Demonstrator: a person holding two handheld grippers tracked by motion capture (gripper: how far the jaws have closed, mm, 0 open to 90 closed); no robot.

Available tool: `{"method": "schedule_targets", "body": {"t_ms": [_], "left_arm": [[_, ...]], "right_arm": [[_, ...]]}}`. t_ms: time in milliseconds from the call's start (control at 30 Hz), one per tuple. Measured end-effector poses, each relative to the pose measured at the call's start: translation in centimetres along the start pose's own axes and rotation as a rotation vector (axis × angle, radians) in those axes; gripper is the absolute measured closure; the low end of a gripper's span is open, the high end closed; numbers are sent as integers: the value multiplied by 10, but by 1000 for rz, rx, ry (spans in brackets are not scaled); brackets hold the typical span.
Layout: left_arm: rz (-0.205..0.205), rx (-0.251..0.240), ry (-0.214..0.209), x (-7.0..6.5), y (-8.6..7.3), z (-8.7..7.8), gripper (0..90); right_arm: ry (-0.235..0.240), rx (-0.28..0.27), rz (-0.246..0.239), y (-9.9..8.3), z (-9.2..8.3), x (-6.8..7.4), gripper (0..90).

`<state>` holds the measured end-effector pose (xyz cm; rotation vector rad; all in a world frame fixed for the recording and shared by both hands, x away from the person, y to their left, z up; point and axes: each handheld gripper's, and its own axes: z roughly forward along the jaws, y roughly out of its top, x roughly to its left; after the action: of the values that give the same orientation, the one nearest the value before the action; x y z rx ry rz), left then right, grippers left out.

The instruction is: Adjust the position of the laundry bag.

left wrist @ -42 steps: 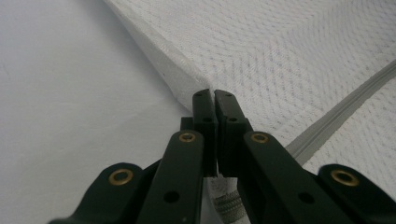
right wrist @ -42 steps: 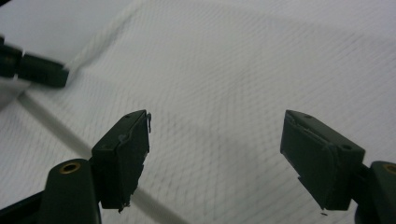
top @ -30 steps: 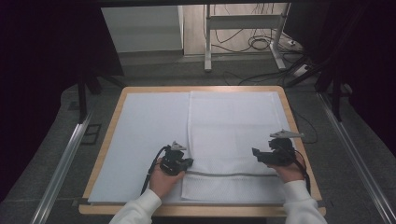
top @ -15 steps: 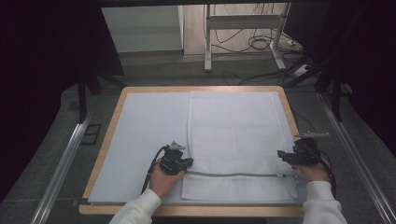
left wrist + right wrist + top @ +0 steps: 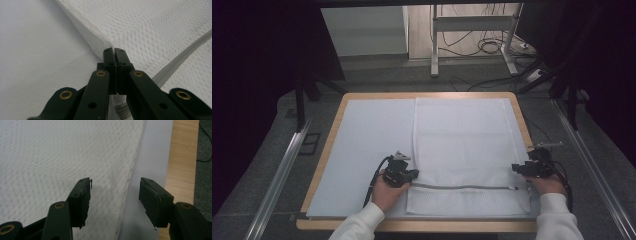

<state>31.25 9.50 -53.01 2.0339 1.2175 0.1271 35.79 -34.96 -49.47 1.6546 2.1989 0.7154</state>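
Mesh laundry bag (image 5: pixel 464 150) lies flat on the right half of the pale sheet (image 5: pixel 367 150) that covers the wooden table (image 5: pixel 327 145), its zipper (image 5: pixel 462 187) running across near the person's edge. Taking the table as a clock face seen from the high view, the bag spreads from the centre out to about three o'clock, and the zipper band sits toward six.

At roughly seven o'clock the left gripper (image 5: pixel 411 176) is clamped tight on the bag's left edge, right by the zipper's end. In the left gripper view its jaws meet with the folded mesh hem (image 5: pixel 100 42) pinched at the tips and a scrap of woven tape (image 5: pixel 120 106) showing between them lower down. That grip looks meant to anchor the corner so the cloth cannot slide while the other side is worked.

At about four o'clock the right gripper (image 5: pixel 518 170) sits at the bag's right edge, beside the far end of the zipper. Its jaws have just been closing yet stand apart at a middling gap, and in the right gripper view (image 5: pixel 113 187) the bag's right border runs between them with neither pad pressing on it. One jaw is over the mesh, the other over the bare sheet, so the edge is straddled, which I judge to be the set-up for pinching that border. With both edges held, the bag could be lifted or pulled taut.
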Motion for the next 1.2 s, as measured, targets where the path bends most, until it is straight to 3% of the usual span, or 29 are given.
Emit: {"method": "schedule_targets", "body": {"t_ms": [400,600,733,1200], "left_arm": [[3,0,0,0,1,-1,897],[3,-2,-3,0,1,-2,897],[3,-2,-5,0,1,-2,898],[-4,-8,-6,3,1,-6,898]], "right_arm": [[-11,8,-7,-2,4,0,537],[-55,8,-62,-1,5,6,718],[-43,3,-70,-1,5,7,850],[4,-23,-53,-1,3,7,875]]}}
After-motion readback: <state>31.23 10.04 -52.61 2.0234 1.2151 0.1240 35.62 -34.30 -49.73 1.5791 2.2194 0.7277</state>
